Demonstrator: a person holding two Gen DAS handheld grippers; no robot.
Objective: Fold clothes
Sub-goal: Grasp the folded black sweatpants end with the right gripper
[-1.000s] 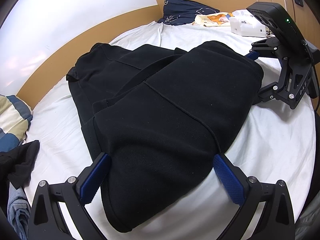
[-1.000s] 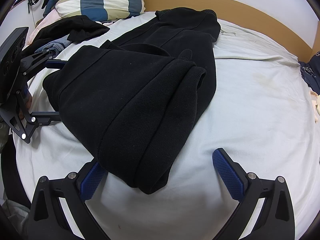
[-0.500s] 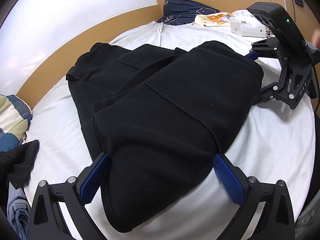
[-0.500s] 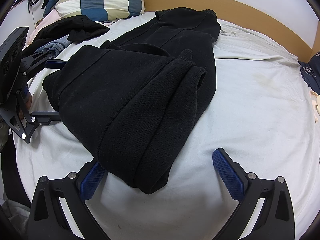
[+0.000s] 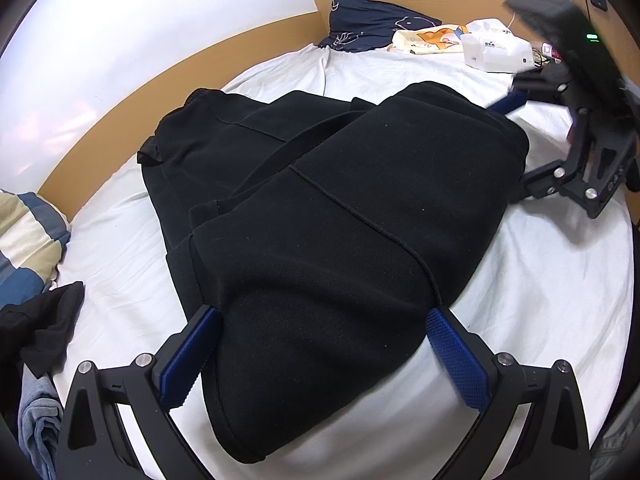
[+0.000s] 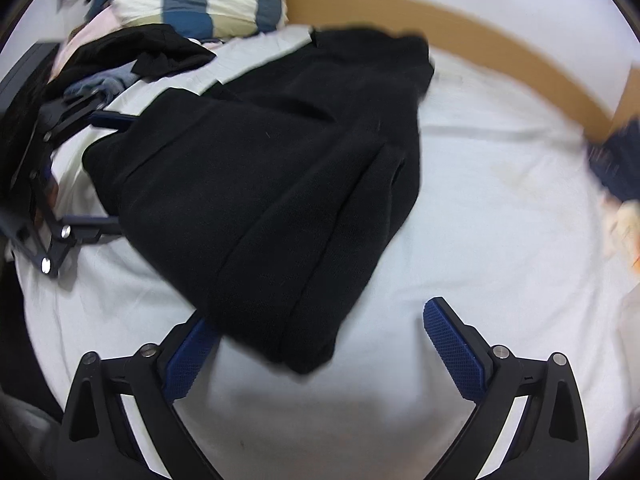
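Black fleece garment (image 5: 340, 220) folded, thick, on white sheet (image 5: 540, 300); left gripper (image 5: 320, 344), right gripper (image 6: 320, 332) both wide.

Black garment (image 5: 340, 216), folded over, on bed

Right wrist view is motion-smeared: black garment (image 6: 272, 184) edges soft, dark pillow (image 6: 618, 160) beyond it cut by the frame and unreadable. Left gripper (image 6: 108, 168) fingertips vanish under the garment's far side. In the left wrist view the right gripper (image 5: 516, 148) is blurred, lower finger buried in the garment. Tissue pack (image 5: 496, 50) print behind it too small to read.
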